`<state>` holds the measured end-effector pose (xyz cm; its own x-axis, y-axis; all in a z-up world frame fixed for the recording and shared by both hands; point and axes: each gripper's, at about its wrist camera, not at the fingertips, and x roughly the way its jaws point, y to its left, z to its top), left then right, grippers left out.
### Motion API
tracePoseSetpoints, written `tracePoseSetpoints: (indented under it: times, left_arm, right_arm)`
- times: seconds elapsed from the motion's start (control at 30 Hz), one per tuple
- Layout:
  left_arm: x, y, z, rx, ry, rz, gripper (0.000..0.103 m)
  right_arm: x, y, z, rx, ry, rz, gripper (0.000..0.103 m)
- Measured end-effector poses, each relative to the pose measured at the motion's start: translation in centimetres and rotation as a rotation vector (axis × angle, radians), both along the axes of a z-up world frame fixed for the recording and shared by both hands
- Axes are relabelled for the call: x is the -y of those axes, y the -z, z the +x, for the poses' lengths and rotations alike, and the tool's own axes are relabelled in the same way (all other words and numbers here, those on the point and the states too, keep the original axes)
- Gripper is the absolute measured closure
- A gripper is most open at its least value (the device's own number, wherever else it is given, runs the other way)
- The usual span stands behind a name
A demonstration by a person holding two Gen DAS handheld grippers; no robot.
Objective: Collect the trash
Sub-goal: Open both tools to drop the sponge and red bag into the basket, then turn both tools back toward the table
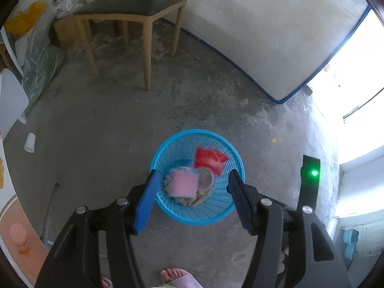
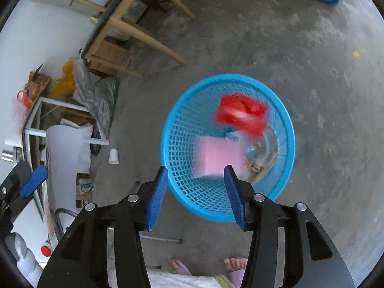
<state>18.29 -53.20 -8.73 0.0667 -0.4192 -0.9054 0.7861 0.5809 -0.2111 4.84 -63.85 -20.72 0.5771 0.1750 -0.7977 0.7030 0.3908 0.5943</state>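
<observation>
The red wrapper [image 1: 209,160] lay inside the blue basket [image 1: 168,144] in the left wrist view, under the spread, empty left gripper [image 1: 193,194]. In the right wrist view it [image 2: 241,114] looked blurred, perhaps falling; the right gripper [image 2: 195,193], parted and empty, should stay above the basket [image 2: 286,124]. Beside the basket, a paper cup [image 2: 113,156] remained.

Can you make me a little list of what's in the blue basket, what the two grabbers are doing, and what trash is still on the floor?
basket: blue mesh basket on the concrete floor
inside it: red wrapper, pink sheet, clear plastic piece
left tool: open, empty, above the basket
right tool: open, empty, above the basket
still on floor: white paper cup, lying apart from the basket
</observation>
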Motion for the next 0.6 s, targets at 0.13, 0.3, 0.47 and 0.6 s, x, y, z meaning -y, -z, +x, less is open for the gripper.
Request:
tracePoseSetpoints:
  times: [0.13, 0.3, 0.47, 0.6]
  left_arm:
    - [-1.2, -0.9, 0.6, 0.013, -0.017, -0.010, 0.045]
    - [-3.8, -2.9, 1.2, 0.010, -0.061, -0.051, 0.045]
    - [-8.4, -7.5, 0.1, 0.058, -0.118, -0.189, 0.045]
    - [-12.3, -10.5, -1.3, 0.090, -0.153, -0.270, 0.045]
  right_arm:
    - [-0.8, -0.2, -0.6, -0.005, -0.019, -0.001, 0.054]
    - [-0.9, -1.3, -1.7, 0.018, 0.001, -0.012, 0.054]
    - [-2.4, -4.0, -3.2, 0.049, -0.016, -0.049, 0.052]
    - [-3.8, -5.5, -4.3, 0.060, -0.020, -0.054, 0.047]
